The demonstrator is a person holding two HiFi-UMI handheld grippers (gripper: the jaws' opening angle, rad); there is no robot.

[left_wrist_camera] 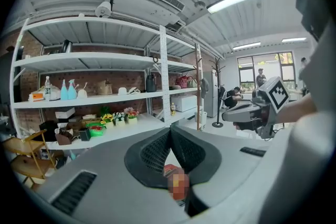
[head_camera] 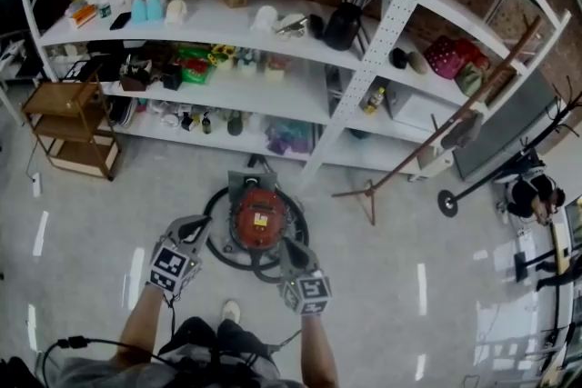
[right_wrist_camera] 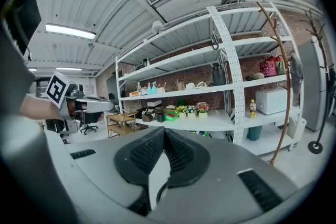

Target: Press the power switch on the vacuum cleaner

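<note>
The vacuum cleaner (head_camera: 259, 216) is a round red canister on the floor in the head view, ringed by its black hose (head_camera: 218, 255). My left gripper (head_camera: 202, 230) hovers by its left side and my right gripper (head_camera: 289, 248) by its near right side. Neither visibly touches it. In the left gripper view the left gripper (left_wrist_camera: 170, 131) has its jaws shut at the tips, with a bit of the red vacuum cleaner (left_wrist_camera: 169, 169) showing below them. The right gripper (right_wrist_camera: 164, 131) is shut too, on nothing; the black hose (right_wrist_camera: 153, 194) shows under it.
A long white shelf unit (head_camera: 273, 100) with bottles, flowers and bags stands just behind the vacuum. A small wooden cart (head_camera: 68, 127) is at the left. A wooden coat stand (head_camera: 427, 145) leans at the right. Farther right a person (head_camera: 535, 195) sits.
</note>
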